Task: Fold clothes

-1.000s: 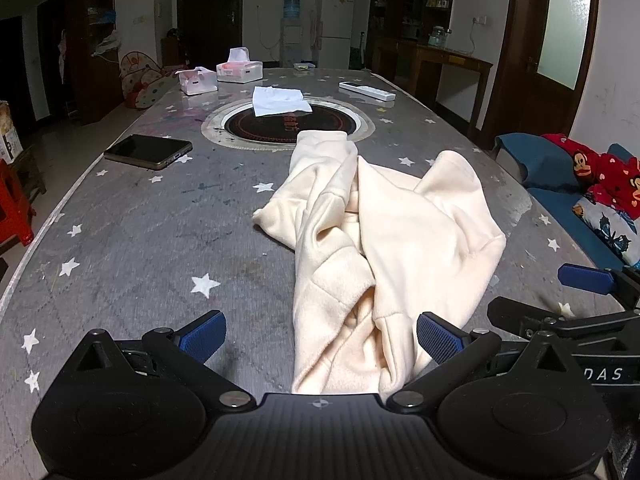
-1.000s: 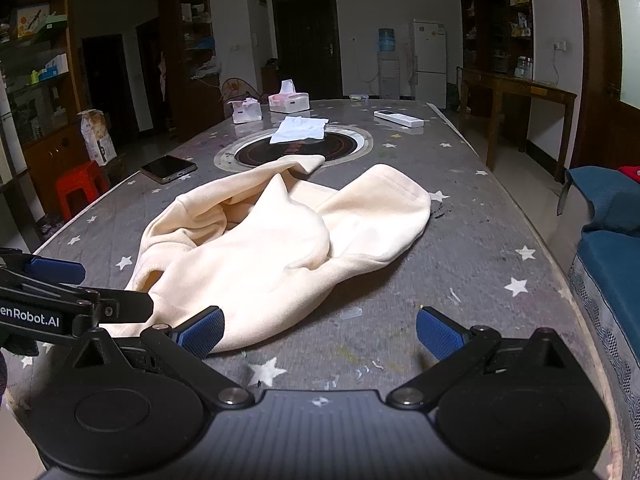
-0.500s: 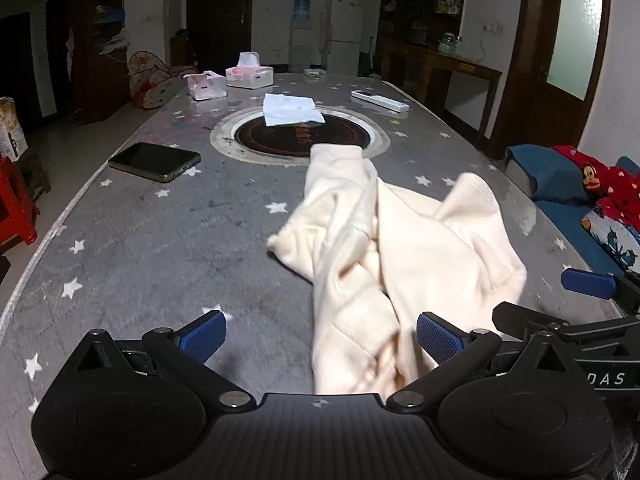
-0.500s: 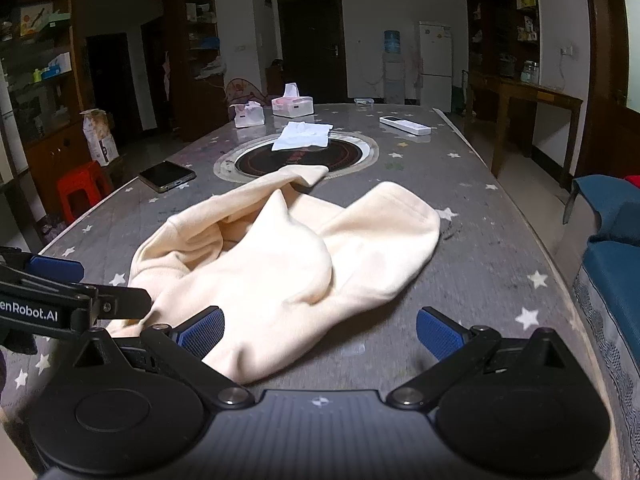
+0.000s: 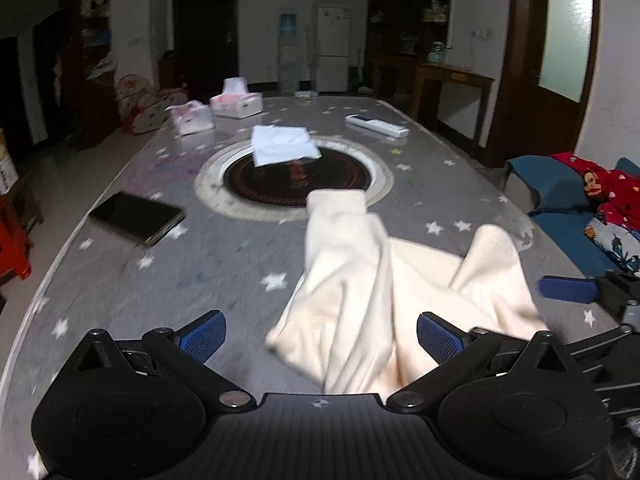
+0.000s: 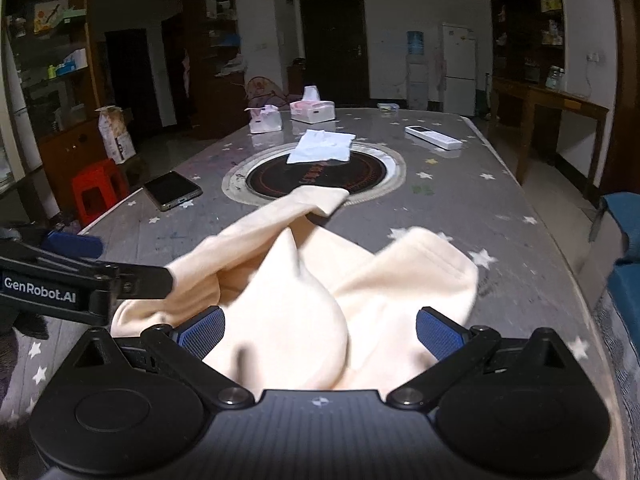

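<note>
A cream garment [image 5: 384, 288] lies crumpled on the grey star-patterned table [image 5: 200, 264], one sleeve reaching the round hotplate. In the right wrist view the garment [image 6: 304, 292] fills the near table. My left gripper [image 5: 320, 338] is open, its near edge of cloth lying between the blue fingertips [image 5: 202, 336]. My right gripper [image 6: 318, 334] is open over the garment's near hem, with cloth between the fingertips [image 6: 440, 336]. Each gripper shows at the side of the other's view.
A black phone [image 5: 136, 218] lies at left. A round inset hotplate [image 5: 296, 178] with a folded white cloth [image 5: 282, 146] sits at centre. Tissue boxes [image 5: 236, 102] and a white remote [image 5: 376, 125] are farther back. A blue sofa [image 5: 568, 208] stands to the right.
Both grippers have moved forward over the near edge of the garment. The cloth now reaches between the fingertips of each, and the garment has shifted slightly.
</note>
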